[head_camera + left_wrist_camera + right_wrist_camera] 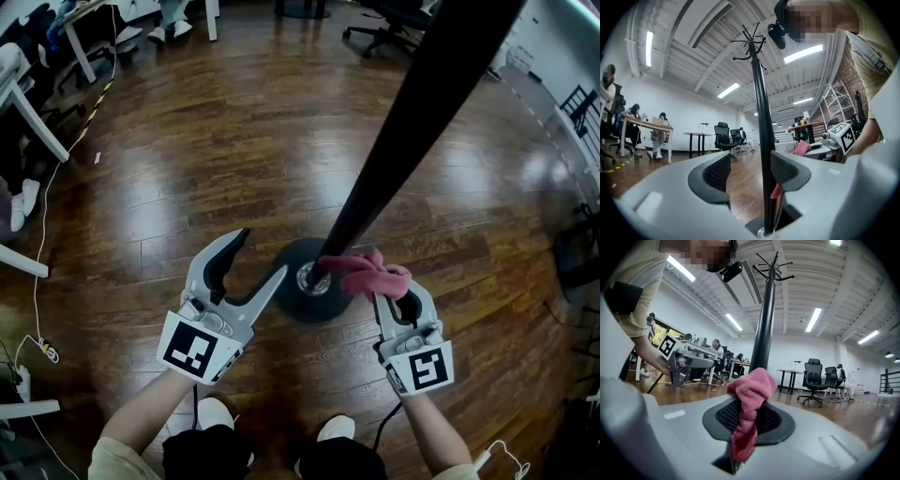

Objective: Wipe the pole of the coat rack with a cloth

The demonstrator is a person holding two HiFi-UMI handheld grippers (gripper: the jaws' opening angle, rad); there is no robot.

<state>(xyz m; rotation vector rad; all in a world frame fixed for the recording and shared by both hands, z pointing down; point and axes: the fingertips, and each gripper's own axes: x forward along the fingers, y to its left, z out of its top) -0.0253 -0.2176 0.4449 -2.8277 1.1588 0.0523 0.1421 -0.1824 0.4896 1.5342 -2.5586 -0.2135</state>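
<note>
Wood floor point(234, 141), one pole point(412, 122), one pink cloth point(366, 272); right gripper point(385, 300) jaws clenched on cloth at pole's foot, left gripper point(262, 254) jaws apart, empty, just left

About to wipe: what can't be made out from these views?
Head view: the pole runs off the top edge, so its upper end is cut.
Right gripper view: the cloth covers its contact with the pole; the right gripper hides the base.
Left gripper view: whether the left gripper touches the pole is unclear.
All views: dust is too small to see.
</note>
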